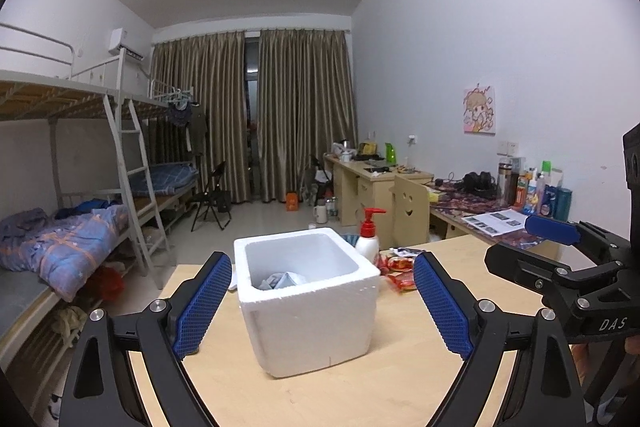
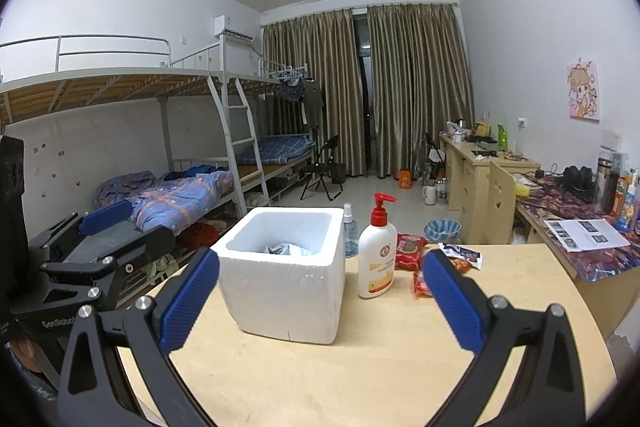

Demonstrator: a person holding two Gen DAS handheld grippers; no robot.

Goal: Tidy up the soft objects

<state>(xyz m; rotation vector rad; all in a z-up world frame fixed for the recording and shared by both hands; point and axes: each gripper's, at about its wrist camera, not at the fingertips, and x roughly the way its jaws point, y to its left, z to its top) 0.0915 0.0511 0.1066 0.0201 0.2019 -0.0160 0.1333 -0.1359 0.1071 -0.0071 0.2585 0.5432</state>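
Note:
A white foam box [image 1: 308, 311] stands on the light wooden table [image 1: 360, 387], with crumpled pale cloth [image 1: 282, 279] inside it. The box [image 2: 282, 291] and the cloth [image 2: 288, 249] also show in the right wrist view. My left gripper [image 1: 322, 307] is open and empty, its blue pads on either side of the box, held back from it. My right gripper [image 2: 320, 301] is open and empty, facing the box's right half. Each gripper shows from the side in the other's view: the right one [image 1: 560, 255] and the left one [image 2: 100, 227].
A white pump bottle with a red top [image 2: 376, 259] stands right of the box, a small spray bottle [image 2: 350, 227] behind it. Red snack packets [image 2: 410, 247] lie on the table to the right. Bunk beds [image 2: 180, 187] stand left, desks [image 2: 480, 171] right.

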